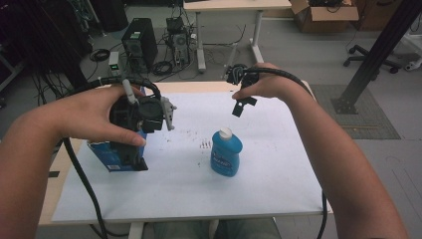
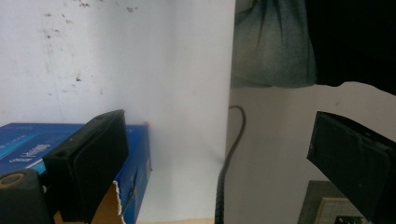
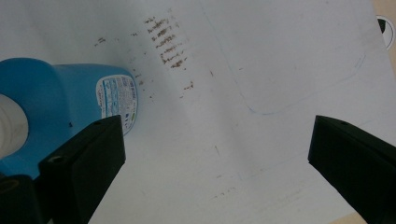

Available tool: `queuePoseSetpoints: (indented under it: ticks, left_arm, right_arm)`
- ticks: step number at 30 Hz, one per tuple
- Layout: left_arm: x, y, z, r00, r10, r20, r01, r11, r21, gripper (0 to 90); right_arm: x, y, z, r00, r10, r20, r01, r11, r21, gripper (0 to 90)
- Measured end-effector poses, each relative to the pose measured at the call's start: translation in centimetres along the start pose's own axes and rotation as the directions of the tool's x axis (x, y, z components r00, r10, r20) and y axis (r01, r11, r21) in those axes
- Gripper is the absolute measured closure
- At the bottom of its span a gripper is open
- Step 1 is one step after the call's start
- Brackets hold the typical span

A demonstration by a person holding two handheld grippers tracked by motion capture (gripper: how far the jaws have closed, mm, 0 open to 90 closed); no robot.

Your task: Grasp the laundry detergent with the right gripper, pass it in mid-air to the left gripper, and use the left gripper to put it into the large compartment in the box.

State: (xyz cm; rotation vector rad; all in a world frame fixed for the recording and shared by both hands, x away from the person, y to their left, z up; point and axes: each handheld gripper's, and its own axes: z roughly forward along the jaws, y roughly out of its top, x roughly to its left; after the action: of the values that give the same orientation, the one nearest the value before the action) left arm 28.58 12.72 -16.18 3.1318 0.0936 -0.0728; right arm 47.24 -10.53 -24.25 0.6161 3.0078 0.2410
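The person's left hand (image 1: 94, 117) comes in from the lower left of the high view, forearm angled up toward the middle of the desk (image 1: 278, 194), fingers wrapped round the body of the left gripper (image 1: 133, 164) with the thumb along its near side. That gripper points down and back toward the person, above the blue box (image 1: 107, 157) that stands close to the desk's left edge. In the left gripper view its jaws are spread wide with nothing between them: the left jaw hangs over the box's (image 2: 28, 144) top and torn cardboard flap, the right jaw is out past the desk's edge, over the floor. Whether the left jaw touches the box I cannot tell. The right hand (image 1: 263, 84) reaches in from the lower right with a long, nearly straight forearm, and is raised over the far edge of the desk, wrist bent so the right gripper (image 1: 241, 105) tilts down toward the middle. Its jaws are also spread wide and hold nothing; in the right gripper view they frame bare, stained white desk top. The blue bottle (image 1: 226, 152) with a white cap stands upright near the middle of the desk, well apart from both grippers; in the right gripper view the bottle (image 3: 70, 98) sits behind the left jaw.
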Motion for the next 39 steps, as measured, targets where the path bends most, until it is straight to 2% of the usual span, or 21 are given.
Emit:
queuePoseSetpoints:
  ticks: [11, 22, 27, 30, 39]
  left_arm:
    - [0.6, 0.3, 0.9, 1.0, 0.005, -0.006, -0.005, 1.0, 0.005, 5.7]
    - [1.2, 0.6, 3.8, 0.9999, 0.005, 0.009, -0.005, 0.9997, 0.023, 5.9]
    - [1.3, 0.7, 4.5, 0.9999, 0.011, 0.011, -0.011, 0.9997, 0.024, 5.8]
    - [1.4, 0.9, 5.3, 0.9998, 0.009, 0.015, -0.009, 0.9999, 0.005, 5.5]
    - [1.7, 1.1, 6.4, 0.9995, 0.012, 0.029, -0.012, 0.9998, 0.014, 5.6]
  right_arm:
    - [0.1, -1.1, 0.0, 1.0, 0.007, 0.005, -0.007, 1.0, 0.0, 4.0]
    - [0.5, -3.2, 0.2, 0.9998, 0.016, 0.011, -0.016, 1.0, 0.003, 4.0]
    - [0.7, -3.9, 0.3, 0.9998, 0.015, 0.013, -0.015, 1.0, 0.001, 4.1]
    - [0.9, -4.7, 0.4, 0.9997, 0.011, 0.022, -0.011, 1.0, 0.001, 3.9]
    - [1.7, -6.1, 0.5, 0.9995, -0.007, 0.031, 0.007, 1.0, -0.009, 4.2]
